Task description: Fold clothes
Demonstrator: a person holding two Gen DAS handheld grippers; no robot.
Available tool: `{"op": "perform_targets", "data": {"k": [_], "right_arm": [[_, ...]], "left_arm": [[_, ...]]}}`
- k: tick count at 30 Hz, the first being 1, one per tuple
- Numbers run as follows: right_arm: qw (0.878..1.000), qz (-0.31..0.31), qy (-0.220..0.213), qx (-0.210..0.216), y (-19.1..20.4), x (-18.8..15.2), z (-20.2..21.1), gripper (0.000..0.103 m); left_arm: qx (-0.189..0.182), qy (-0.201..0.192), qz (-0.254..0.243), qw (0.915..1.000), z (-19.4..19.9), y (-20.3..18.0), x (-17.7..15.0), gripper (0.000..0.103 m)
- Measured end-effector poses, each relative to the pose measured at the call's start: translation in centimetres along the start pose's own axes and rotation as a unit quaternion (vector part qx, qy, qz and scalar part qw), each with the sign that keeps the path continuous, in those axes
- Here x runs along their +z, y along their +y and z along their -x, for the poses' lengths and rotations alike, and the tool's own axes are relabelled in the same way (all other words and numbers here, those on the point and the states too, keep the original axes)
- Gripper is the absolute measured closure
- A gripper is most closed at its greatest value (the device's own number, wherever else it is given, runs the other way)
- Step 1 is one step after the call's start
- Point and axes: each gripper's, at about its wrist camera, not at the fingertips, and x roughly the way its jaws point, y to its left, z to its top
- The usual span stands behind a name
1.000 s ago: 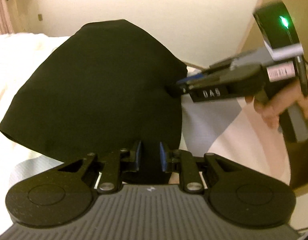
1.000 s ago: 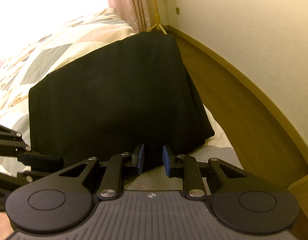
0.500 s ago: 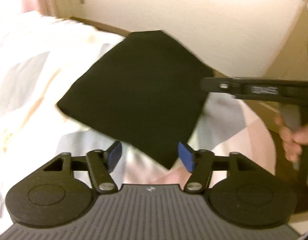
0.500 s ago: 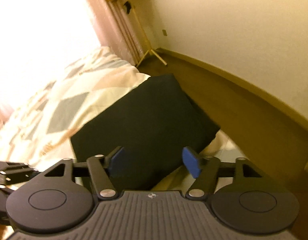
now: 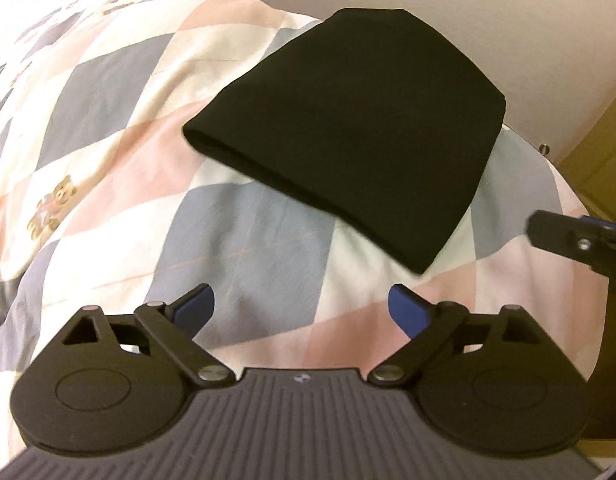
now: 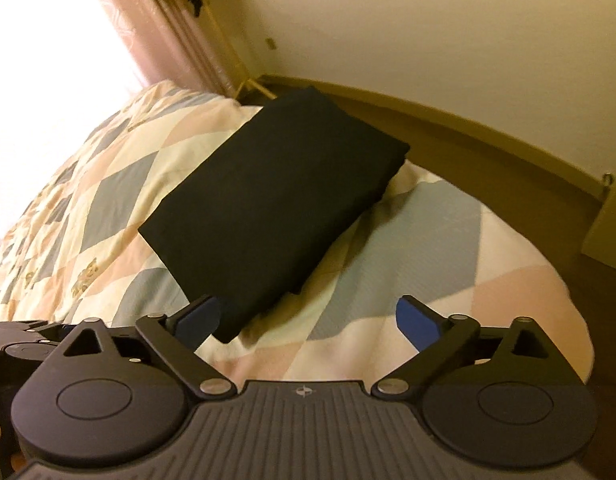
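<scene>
Left gripper [image 5: 301,308]: nearest the lens in the left wrist view, blue-padded jaws spread wide with nothing between them, held above the quilt just short of the garment's near corner.
Right gripper [image 6: 308,316]: likewise released and empty; its left pad sits visually against the garment's near corner, though whether it touches I cannot tell.
Bed cover [image 5: 244,264]: a quilted spread of pink, grey-blue and cream diamonds with small teddy-bear prints.
Garment [image 5: 347,128]: a black, smooth cloth folded into a flat, thick rectangle, lying on the quilt near the bed's edge by the wooden floor [image 6: 487,152].
Step in hand: the fold looks finished; best to draw both grippers back clear, without snagging the near corner or dragging layers.
Long axis: in the right wrist view it runs from the near corner away toward the curtain [image 6: 156,24] and far wall, diagonal to the bed.
Pointing: one short end faces the grippers, the other the far wall.
</scene>
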Motion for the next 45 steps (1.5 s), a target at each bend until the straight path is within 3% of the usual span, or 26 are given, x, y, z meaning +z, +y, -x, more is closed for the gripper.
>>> {"op": "perform_targets", "data": {"k": [3, 14, 23, 32, 37, 45], "right_arm": [[1.000, -0.007, -0.006, -0.018, 1.2, -1.9, 1.5, 0.002], [0.999, -0.003, -0.027, -0.042, 4.9, -4.7, 7.0, 0.002], [0.997, -0.015, -0.010, -0.071, 8.6, -4.6, 14.1, 0.002], [0.992, 0.009, -0.035, -0.120, 13.8, -4.4, 20.4, 0.000], [0.993, -0.019, -0.042, -0.111, 14.9, -4.3, 23.0, 0.000], [0.993, -0.015, -0.026, -0.112, 16.4, -4.6, 25.5, 0.000]], "left_arm": [[0.019, -0.003, -0.008, 0.9998, 1.3, 0.6, -1.0, 0.005], [0.015, -0.018, 0.001, 0.9997, 6.3, 3.3, -4.2, 0.003], [0.006, -0.052, 0.002, 0.9986, 14.5, 4.7, -5.4, 0.001], [0.062, -0.092, 0.010, 0.9938, 23.4, 6.4, -6.0, 0.001], [0.059, -0.109, 0.012, 0.9922, 27.1, 6.9, -6.5, 0.001], [0.038, -0.092, 0.016, 0.9949, 30.2, 6.7, -7.2, 0.001]]}}
